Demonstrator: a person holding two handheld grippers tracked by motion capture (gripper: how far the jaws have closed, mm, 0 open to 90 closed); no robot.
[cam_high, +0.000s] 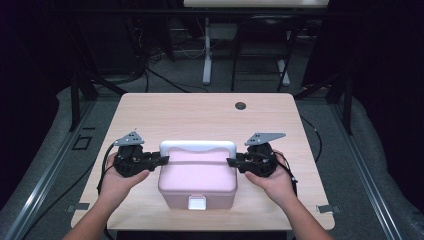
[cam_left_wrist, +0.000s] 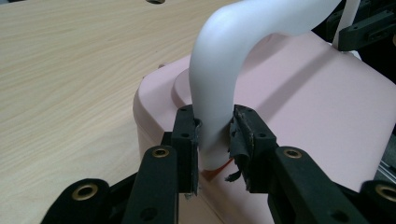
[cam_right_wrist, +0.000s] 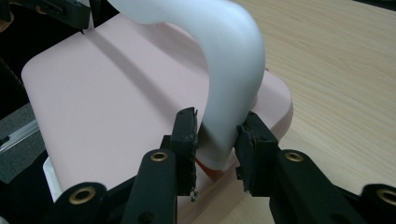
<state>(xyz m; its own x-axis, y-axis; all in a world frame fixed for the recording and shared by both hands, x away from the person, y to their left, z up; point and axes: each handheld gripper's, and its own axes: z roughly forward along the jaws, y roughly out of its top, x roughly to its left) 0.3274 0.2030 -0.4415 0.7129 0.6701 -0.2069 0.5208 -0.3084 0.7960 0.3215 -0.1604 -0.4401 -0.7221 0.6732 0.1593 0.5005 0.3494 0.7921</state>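
Pink and boxy, the case (cam_high: 197, 180) sat at the lower centre of the high view on the wooden table (cam_high: 200, 112), a white latch (cam_high: 196, 202) on its near face. Both hands reached in from the bottom edge. The left gripper (cam_high: 162, 160) and right gripper (cam_high: 231, 162) each clamped one foot of the white handle (cam_high: 197, 146). An orange scrap (cam_left_wrist: 215, 172) beneath the handle was hard to identify, possibly a hinge tab.

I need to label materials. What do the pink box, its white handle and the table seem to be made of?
Pink box: probably matte plastic, with smooth moulded rounded corners. White handle: likely plastic too, with a smooth satin sheen and one seamless curve. Table: pale wood-grain top, perhaps laminate; the grain lines look printed and flat.
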